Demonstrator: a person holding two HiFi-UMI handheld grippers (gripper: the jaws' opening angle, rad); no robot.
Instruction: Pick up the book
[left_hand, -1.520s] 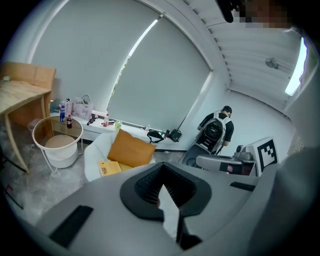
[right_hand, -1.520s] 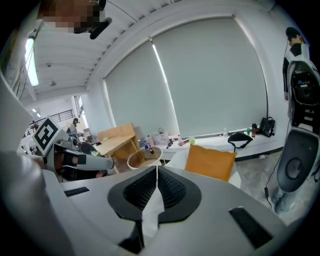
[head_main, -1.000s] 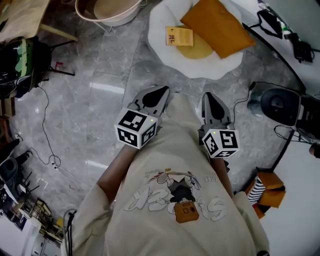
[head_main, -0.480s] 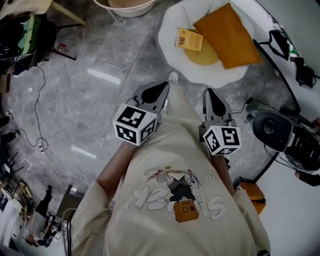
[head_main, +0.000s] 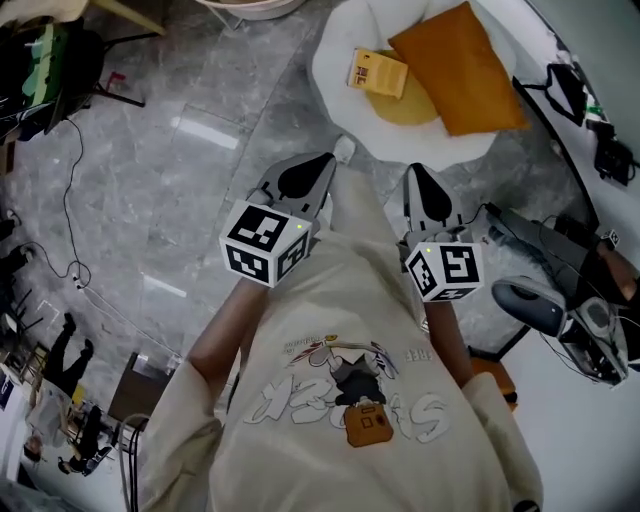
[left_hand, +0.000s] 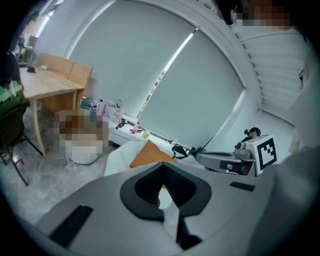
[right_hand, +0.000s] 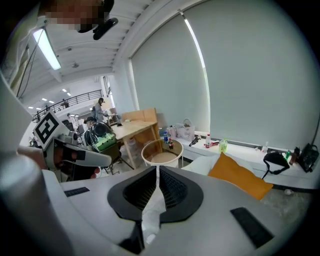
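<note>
As we look down, our left gripper (head_main: 328, 160) is on the left, low in front of our shirt (head_main: 330, 300). Its jaws are pressed together and nothing is between them.

Up ahead and a bit to the right lies the book (head_main: 377, 72). It is small and yellow. It lies flat on a big white cushion (head_main: 335, 80), and one corner seems to rest on a round yellow pad (head_main: 408, 106).

Next comes our right gripper (head_main: 417, 172). Its jaws are closed tight on each other too, and they hold nothing. Farthest right is an orange pillow (head_main: 460, 65), just beside the book.

Both grippers are well apart from the book, so we think the pick-up has not begun.

We think the book is thin and light, with a stiff cover that may be a bit slippery. The cushion under it looks soft, so it may sink if we push down hard. The best place to grab looks like the left edge, where only white cushion is beside it. We would have to open the jaws first. Then we would pinch the cover and pages all at once, so the book does not flop open.
</note>
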